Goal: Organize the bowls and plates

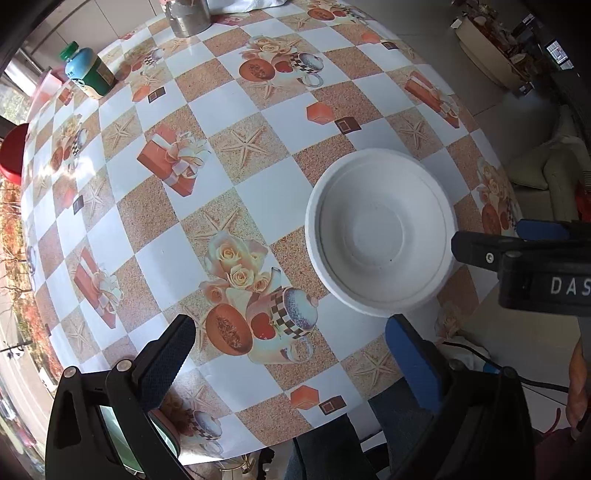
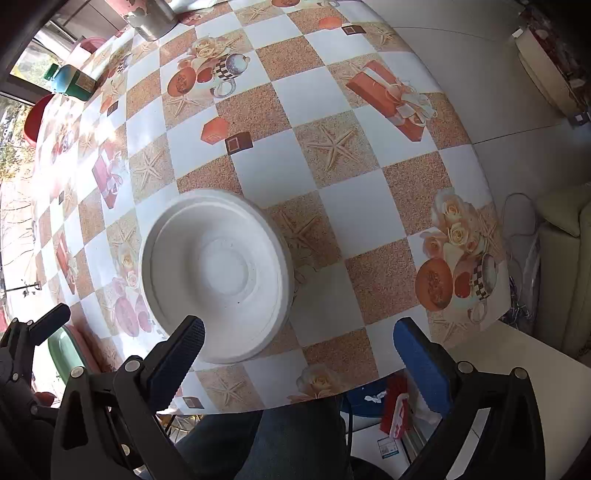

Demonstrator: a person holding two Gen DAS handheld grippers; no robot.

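A white foam bowl [image 1: 380, 232] sits in a white plate on the patterned tablecloth [image 1: 229, 206], near the table's front edge. My left gripper [image 1: 291, 350] hangs above the cloth to the left of the stack, open, with nothing between its pads. My right gripper [image 2: 299, 350] is open too, over the cloth to the right of the white bowl [image 2: 216, 273]; its left pad overlaps the bowl's near rim in view. The right gripper [image 1: 489, 234] also shows beside the bowl's right rim. Green and pink dish edges [image 2: 70, 350] peek out at the table's near left.
At the far left of the table stands a green-capped bottle [image 1: 88, 72], with a metal canister [image 1: 190, 18] at the back. A red stool [image 1: 13, 155] is beyond the left edge. The person's legs [image 2: 295, 443] are under the front edge. A sofa [image 2: 565, 258] stands to the right.
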